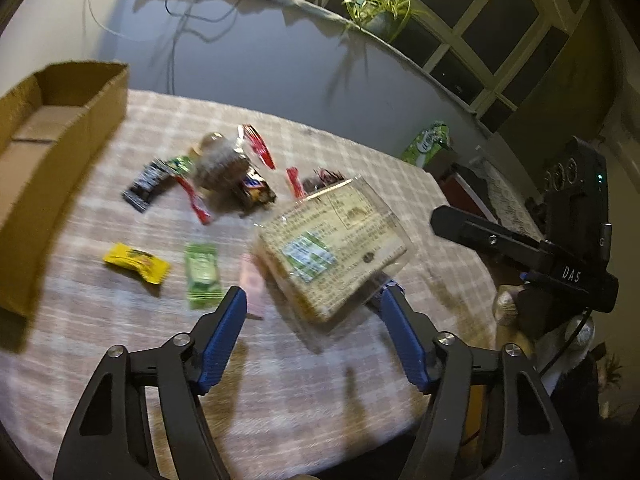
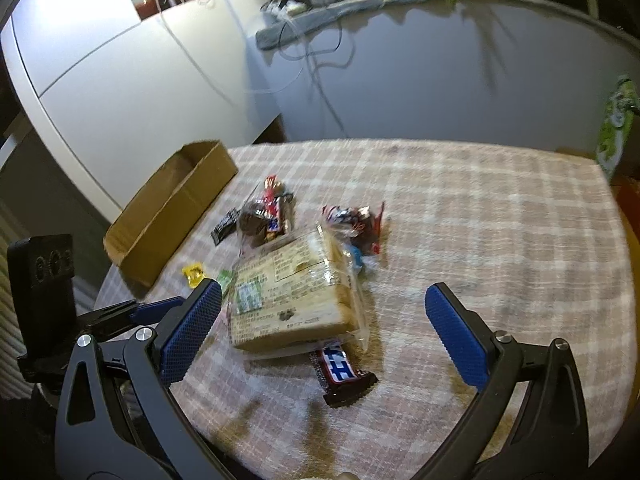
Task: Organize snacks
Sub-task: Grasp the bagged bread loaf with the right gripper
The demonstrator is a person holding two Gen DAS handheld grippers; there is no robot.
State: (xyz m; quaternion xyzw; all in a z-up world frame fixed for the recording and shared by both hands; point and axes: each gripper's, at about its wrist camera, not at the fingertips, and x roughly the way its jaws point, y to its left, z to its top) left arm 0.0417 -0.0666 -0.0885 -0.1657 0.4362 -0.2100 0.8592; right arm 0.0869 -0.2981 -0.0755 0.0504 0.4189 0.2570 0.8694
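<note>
My left gripper, jaws spread and holding nothing, straddles the clear-wrapped sandwich pack; my right gripper hangs wide, empty; next I pinch the pack for the open brown cardboard box.

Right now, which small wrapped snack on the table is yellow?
The yellow candy packet, nearest the cardboard box; the green packet lies beside it.

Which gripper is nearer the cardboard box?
Left. The left gripper is beside the cardboard box; the right gripper is farther, past the sandwich pack.
</note>
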